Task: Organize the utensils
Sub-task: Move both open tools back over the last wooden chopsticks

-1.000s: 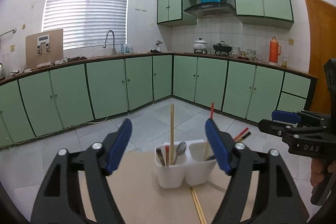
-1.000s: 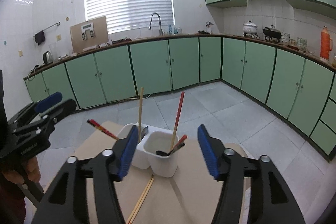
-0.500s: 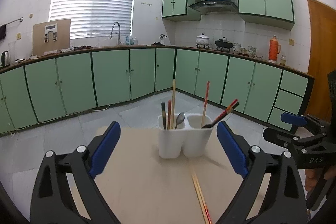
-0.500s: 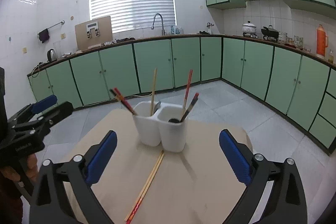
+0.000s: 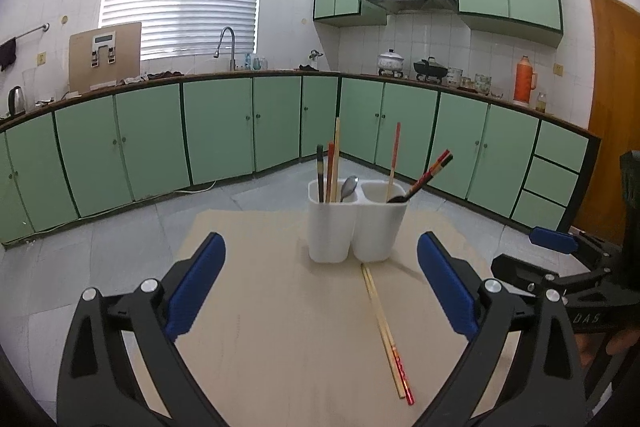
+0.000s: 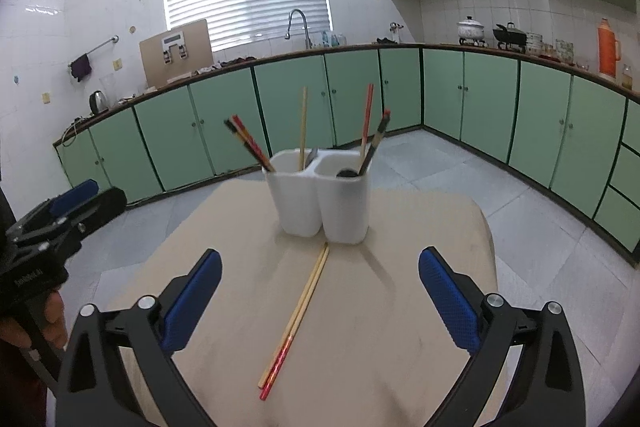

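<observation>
Left gripper [image 5: 321,277] and right gripper [image 6: 320,285]: jaws spread wide, empty, blue textured pads [image 6: 450,297] on black frames, both level above the tan table [image 5: 280,331]. Between them lies a chopstick pair [image 6: 296,319], pale wood with red ends, just before the white two-compartment holder [image 5: 354,227] of upright chopsticks and spoons.

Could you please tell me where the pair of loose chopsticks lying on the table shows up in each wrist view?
Left wrist: the chopsticks lie right of centre, running from the white holder toward the lower right.
Right wrist: the chopsticks lie near centre, running from the holder toward the lower left.
Shared landmark: the holder.
</observation>
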`<state>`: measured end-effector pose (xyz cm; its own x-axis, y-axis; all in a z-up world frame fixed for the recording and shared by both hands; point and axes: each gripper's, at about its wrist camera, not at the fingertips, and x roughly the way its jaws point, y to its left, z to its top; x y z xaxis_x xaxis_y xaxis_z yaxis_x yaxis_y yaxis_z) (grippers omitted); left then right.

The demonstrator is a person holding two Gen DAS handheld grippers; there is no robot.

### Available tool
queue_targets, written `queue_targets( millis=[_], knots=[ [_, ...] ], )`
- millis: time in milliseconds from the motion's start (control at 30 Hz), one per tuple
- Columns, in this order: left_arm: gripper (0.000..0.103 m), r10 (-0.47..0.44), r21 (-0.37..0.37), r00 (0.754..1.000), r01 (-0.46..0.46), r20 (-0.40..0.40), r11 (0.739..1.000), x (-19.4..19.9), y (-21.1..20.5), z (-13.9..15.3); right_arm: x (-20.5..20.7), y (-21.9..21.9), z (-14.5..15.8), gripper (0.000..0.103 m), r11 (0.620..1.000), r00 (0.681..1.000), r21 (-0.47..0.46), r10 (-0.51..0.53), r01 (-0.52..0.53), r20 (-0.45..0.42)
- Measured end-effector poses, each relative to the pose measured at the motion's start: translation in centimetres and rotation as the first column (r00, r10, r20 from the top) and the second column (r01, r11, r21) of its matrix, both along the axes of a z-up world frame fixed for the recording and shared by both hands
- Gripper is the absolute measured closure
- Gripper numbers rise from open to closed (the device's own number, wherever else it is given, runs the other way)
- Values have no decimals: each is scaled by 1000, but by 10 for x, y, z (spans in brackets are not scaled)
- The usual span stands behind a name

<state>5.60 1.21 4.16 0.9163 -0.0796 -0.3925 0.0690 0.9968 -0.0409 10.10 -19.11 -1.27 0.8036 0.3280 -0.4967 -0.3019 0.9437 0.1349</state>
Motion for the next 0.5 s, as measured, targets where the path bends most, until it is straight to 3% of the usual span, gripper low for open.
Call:
queue_targets(
  millis=[233, 500],
  knots=[
    [9, 11, 30, 999, -10, -48, 999, -6, -1, -27, -11, 4, -35, 6, 1000, 998, 5, -8, 9, -57],
    [9, 29, 79, 986, -17, -162, 997, -13, 3, -83, -25, 16, -90, 8, 998, 988, -49, -37, 30, -150]
  ],
)
